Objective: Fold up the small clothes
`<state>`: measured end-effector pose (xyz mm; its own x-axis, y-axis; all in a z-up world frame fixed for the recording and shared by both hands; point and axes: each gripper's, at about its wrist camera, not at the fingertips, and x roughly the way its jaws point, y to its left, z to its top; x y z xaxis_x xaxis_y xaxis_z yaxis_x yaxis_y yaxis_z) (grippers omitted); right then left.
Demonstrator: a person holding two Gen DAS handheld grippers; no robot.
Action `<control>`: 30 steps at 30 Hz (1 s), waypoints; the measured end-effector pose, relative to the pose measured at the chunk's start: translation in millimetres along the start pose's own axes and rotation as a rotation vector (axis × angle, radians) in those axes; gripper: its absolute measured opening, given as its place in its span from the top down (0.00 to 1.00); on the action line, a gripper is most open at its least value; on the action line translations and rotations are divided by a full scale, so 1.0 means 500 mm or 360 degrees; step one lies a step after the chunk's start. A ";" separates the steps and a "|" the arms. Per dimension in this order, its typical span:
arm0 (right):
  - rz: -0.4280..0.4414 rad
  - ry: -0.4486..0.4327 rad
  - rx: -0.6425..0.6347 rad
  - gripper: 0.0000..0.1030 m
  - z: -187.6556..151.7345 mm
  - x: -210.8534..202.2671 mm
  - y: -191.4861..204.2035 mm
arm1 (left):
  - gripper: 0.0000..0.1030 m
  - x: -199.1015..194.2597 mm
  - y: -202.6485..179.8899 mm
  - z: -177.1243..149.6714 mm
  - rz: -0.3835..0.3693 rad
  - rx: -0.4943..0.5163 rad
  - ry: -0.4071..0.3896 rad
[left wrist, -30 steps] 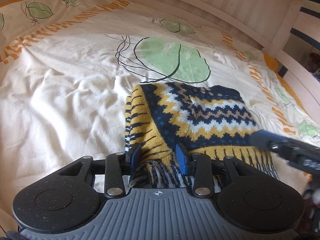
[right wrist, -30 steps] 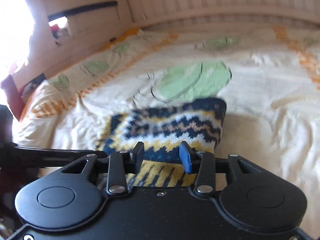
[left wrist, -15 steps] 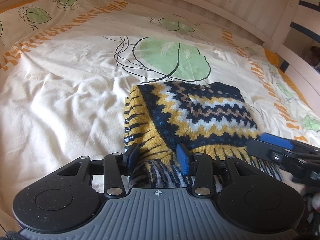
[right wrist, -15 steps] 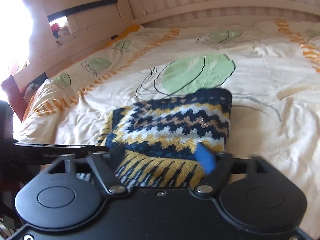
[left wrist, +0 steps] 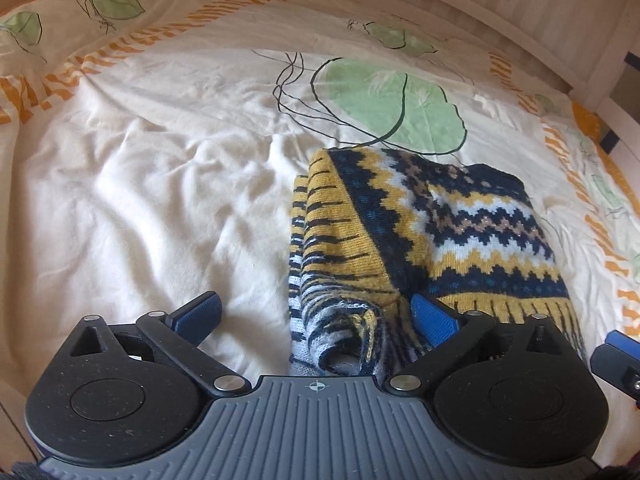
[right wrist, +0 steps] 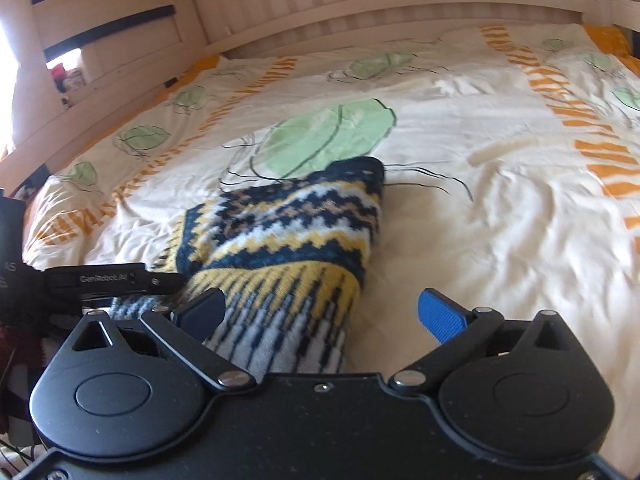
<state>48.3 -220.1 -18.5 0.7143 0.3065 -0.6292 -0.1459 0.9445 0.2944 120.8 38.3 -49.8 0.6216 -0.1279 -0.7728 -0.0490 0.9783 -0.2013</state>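
Observation:
A small knitted sweater point(left wrist: 448, 232) with navy, yellow and white zigzag bands lies folded on the bed; it also shows in the right wrist view point(right wrist: 288, 240). My left gripper point(left wrist: 316, 316) is open, its jaws spread wide over the sweater's near left corner, where a rolled sleeve cuff lies. My right gripper point(right wrist: 324, 312) is open too, spread over the striped hem at the near right corner. The right gripper's tip point(left wrist: 616, 356) shows at the left view's right edge, and the left gripper's body point(right wrist: 112, 280) at the right view's left.
The bed is covered by a cream duvet point(left wrist: 152, 184) with green leaf prints and orange striped bands. A white slatted bed frame point(right wrist: 360, 4) runs along the far side, with a side rail point(right wrist: 96, 92) on the left.
Both grippers have opened and let go of the sweater's near edge, the right first, then the left. The sweater now lies flat on the duvet.

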 end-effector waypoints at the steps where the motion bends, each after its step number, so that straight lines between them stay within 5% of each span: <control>1: -0.0017 -0.0001 -0.0001 0.00 -0.001 -0.003 -0.001 | 0.00 -0.008 -0.005 0.000 0.0022 0.0018 -0.0017; 22: -0.0098 -0.0048 0.0087 0.00 -0.007 -0.098 0.006 | 0.01 -0.186 -0.138 -0.040 0.0211 0.0369 -0.0120; 30: -0.0124 -0.0103 0.0013 0.00 -0.016 -0.138 0.027 | 0.01 -0.231 -0.165 -0.074 0.0171 0.0370 -0.0162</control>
<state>-8.6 -227.6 23.3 0.7662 0.2236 -0.6024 -0.0830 0.9641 0.2523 24.2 -33.9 33.8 0.6987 -0.0156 -0.7152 0.0545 0.9980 0.0315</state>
